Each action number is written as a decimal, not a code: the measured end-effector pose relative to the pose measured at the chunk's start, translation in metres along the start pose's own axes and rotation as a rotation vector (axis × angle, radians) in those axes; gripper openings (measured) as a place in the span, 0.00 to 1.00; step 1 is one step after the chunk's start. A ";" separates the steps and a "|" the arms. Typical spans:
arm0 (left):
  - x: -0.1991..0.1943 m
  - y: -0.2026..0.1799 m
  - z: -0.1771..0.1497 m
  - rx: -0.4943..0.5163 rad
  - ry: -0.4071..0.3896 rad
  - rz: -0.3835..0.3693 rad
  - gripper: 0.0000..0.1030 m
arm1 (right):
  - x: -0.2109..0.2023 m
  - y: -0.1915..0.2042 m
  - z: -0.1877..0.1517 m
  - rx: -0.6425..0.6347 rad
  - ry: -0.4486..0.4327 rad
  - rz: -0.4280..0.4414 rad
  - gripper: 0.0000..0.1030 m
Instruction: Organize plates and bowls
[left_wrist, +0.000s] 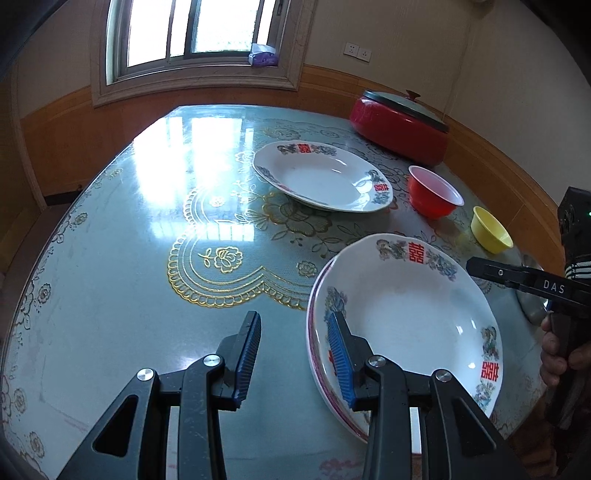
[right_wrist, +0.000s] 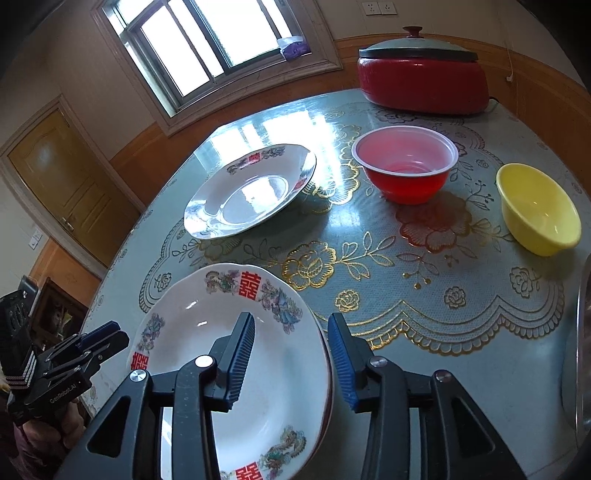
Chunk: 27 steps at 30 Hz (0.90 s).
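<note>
Two white deep plates sit stacked at the near edge of the desk (right_wrist: 461, 354), the top plate (right_wrist: 236, 332) resting inside a lower plate (left_wrist: 314, 354) whose pink-lined rim shows along the left side in the left wrist view. The top plate carries red double-happiness characters and grey-blue phoenix and flower motifs spaced round its broad rim; its well is plain glossy white.

Farther back lies a third plate (left_wrist: 321, 181) of the same pattern, alone, well apart from the stack. To its right stands a red plastic bowl (right_wrist: 404, 170) with a pale rim, and right of that a smaller yellow bowl (right_wrist: 537, 208) — both upright and empty. At the far right edge sits a red electric cooker (right_wrist: 423, 83) under a grey lid with a red knob.

The left gripper (left_wrist: 295, 360) hovers over the stack's left rim: its right blue pad overlaps the rim, its left pad is over bare desk, and the jaws are apart with nothing pressed between them. The right gripper (right_wrist: 291, 362) straddles the stack's right rim — one pad over the well, one outside the rim — jaws released, not pressing the plate. A hand (left_wrist: 557, 354) grips its handle at the right of the left wrist view.

The desk is covered in a glossy grey-green cloth with gold floral lace print.
</note>
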<state>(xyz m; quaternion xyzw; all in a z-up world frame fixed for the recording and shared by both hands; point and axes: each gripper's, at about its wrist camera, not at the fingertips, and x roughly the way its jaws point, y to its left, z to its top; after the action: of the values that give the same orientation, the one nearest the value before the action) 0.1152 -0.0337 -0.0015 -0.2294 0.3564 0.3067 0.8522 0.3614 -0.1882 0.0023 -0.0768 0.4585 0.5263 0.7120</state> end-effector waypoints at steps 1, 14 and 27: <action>0.002 0.003 0.004 -0.011 0.006 0.016 0.38 | 0.002 -0.001 0.004 0.012 0.005 0.014 0.40; 0.039 0.019 0.061 -0.032 0.030 0.079 0.38 | 0.047 -0.005 0.068 0.166 0.030 0.176 0.41; 0.111 0.048 0.128 -0.045 0.074 -0.006 0.38 | 0.114 -0.028 0.104 0.277 0.087 0.150 0.41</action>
<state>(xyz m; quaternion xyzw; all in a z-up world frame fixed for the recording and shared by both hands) 0.2039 0.1186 -0.0108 -0.2609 0.3800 0.3036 0.8339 0.4469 -0.0619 -0.0325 0.0340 0.5614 0.5061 0.6538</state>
